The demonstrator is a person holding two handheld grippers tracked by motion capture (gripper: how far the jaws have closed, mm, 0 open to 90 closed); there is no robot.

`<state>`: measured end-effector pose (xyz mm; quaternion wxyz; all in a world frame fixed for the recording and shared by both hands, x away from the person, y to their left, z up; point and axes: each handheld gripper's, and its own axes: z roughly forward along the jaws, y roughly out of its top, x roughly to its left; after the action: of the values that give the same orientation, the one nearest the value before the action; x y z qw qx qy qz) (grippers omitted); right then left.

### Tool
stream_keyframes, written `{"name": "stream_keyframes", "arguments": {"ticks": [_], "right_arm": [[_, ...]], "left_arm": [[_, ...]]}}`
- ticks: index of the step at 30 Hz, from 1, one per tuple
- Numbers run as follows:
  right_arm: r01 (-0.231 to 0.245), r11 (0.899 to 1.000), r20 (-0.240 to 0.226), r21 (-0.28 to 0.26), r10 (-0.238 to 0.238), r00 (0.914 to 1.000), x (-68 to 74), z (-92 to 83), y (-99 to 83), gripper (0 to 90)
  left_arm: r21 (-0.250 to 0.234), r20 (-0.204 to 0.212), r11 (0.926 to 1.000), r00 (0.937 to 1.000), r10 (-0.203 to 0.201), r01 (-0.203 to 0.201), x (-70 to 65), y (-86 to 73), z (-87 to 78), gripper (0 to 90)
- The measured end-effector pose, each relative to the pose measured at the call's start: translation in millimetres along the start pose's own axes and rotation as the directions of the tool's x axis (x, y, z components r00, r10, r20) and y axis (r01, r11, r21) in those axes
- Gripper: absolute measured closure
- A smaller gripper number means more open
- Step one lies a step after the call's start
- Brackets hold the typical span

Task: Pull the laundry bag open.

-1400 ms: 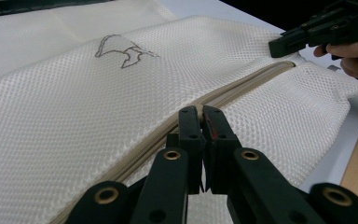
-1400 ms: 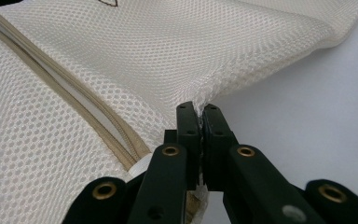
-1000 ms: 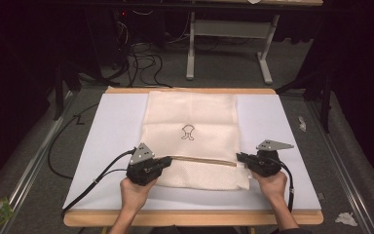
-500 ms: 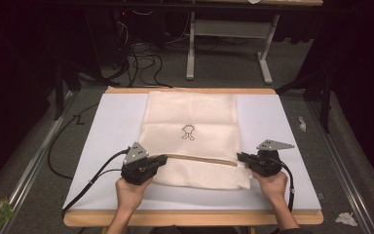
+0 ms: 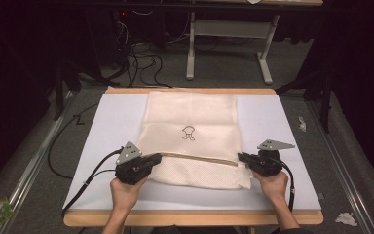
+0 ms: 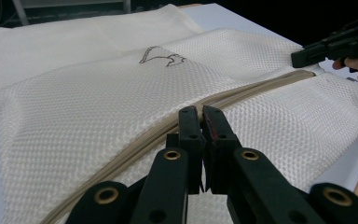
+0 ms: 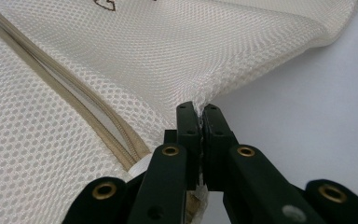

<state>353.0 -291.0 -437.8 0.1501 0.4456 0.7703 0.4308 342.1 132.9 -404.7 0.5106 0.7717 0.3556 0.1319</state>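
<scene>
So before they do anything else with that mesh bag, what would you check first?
1. Right hand-held gripper shut on the mesh bag edge: ok.
2. Left hand-held gripper shut at the zipper: ok; whether it pinches the pull, cannot tell.
3. Zipper closed along its length: cannot tell.
4. Bag flat on the white mat: mostly ok; lifted at the right grip.
5. Cables off the bag: ok.
</scene>
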Motion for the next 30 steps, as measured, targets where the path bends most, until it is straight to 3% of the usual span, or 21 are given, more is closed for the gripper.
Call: {"name": "stream_keyframes", "arguments": {"ticks": [10,18,30], "right_arm": [[-0.001,1.000,0.002,0.000,0.001,1.0000,-0.2,-0.5,0.0,88.9],[-0.007,1.000,0.013,-0.002,0.007,0.9999,-2.4,-2.5,-0.5,88.9],[-0.009,1.000,0.012,-0.005,0.009,0.9999,-2.2,-2.5,-0.3,88.9]], "left_arm": [[-0.004,-0.006,1.0000,1.0000,-0.007,0.007,4.0,-0.8,-4.4,87.2],[-0.011,-0.035,0.9999,0.9994,-0.008,0.008,9.8,-2.1,-11.4,87.2],[-0.011,-0.028,0.9998,0.9994,-0.019,0.019,12.0,-3.2,-12.1,87.2]]}}
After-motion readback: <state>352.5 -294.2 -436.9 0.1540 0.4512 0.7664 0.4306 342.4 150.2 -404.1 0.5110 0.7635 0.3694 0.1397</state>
